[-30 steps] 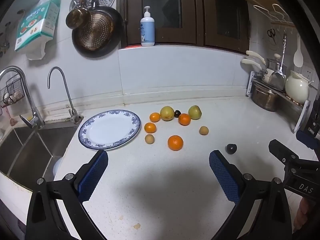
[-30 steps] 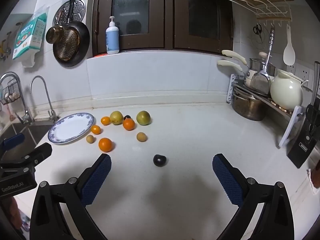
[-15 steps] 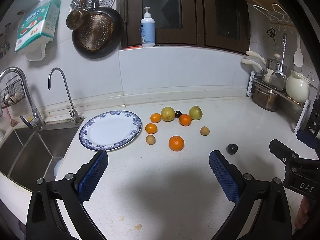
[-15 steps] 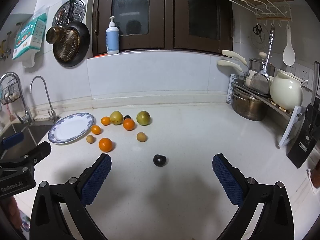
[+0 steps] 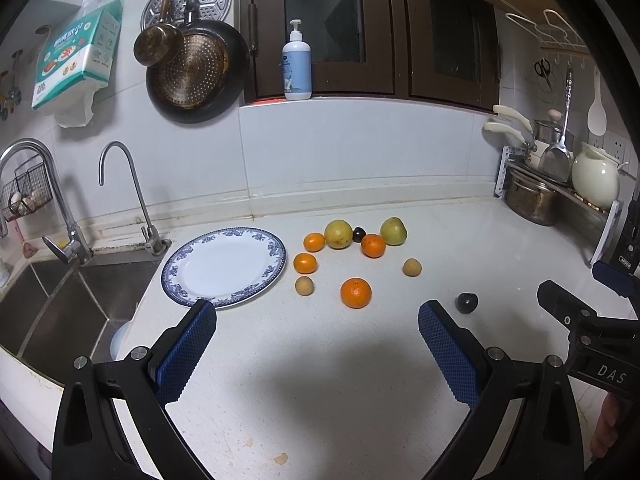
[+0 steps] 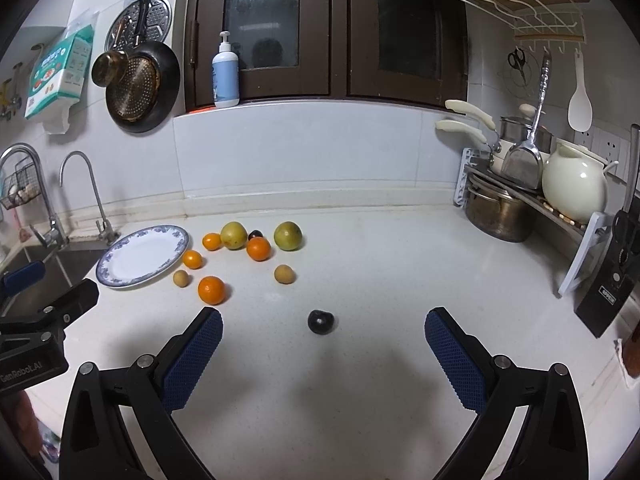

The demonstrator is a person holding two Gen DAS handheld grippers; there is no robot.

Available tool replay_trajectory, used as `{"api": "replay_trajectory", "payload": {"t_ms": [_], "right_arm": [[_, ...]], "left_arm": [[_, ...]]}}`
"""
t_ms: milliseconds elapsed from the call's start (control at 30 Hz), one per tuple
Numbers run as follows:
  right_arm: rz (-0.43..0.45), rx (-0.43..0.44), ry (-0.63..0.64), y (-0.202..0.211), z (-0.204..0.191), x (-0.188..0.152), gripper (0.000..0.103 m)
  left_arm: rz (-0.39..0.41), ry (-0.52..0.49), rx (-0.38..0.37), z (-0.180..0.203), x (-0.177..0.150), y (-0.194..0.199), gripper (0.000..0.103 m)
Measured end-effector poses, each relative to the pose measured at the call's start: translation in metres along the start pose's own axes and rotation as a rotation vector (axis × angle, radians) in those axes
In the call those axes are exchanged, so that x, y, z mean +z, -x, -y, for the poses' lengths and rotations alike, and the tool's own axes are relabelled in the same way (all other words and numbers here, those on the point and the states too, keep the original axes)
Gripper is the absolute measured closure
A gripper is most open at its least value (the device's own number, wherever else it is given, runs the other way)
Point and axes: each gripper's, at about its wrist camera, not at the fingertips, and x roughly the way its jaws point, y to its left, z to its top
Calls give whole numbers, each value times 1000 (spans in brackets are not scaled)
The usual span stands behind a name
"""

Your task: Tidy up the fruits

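Nine fruits lay loose on the white countertop (image 5: 320, 380), none of them on the blue-rimmed plate (image 5: 224, 266), which stood bare beside the sink (image 5: 60, 312).

Count by kind: four oranges, two yellow-green round fruits, two small tan fruits and two dark fruits, which in fact makes ten in all. The largest orange (image 5: 355, 292) sat nearest the grippers, a second orange (image 5: 305, 263) just right of the plate rim, a third orange (image 5: 314, 242) behind it, and a fourth orange (image 5: 373, 245) further right. One yellow-green fruit (image 5: 338, 234) stood between the third and fourth oranges; the other yellow-green fruit (image 5: 393, 231) stood at the right end of the cluster. A dark fruit (image 5: 359, 234) was lodged between the first yellow-green fruit and the fourth orange. One tan fruit (image 5: 304, 285) lay near the plate's front edge, the other tan fruit (image 5: 412, 267) to the right. A second dark fruit (image 6: 320, 321) lay apart from the rest, nearer the right gripper.

The left gripper (image 5: 316, 344) was held above the countertop with its jaws spread wide and nothing between them. The right gripper (image 6: 324, 348) was likewise spread wide and empty, the lone dark fruit just ahead of its gap.
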Motion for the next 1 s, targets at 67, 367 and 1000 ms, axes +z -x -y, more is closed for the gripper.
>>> {"api": "replay_trajectory", "payload": {"t_ms": [67,367,1000], "right_arm": [[-1,-1,1,0,0,0,1],[-11,3,-2,-3,1,4,1],[4,15,1,-1,0,3,1]], "left_arm": [[0,-2,2,0,1,0,0],[6,-8,6,1,4,-1,0],[31,-12,12,2,3,7,0]]}}
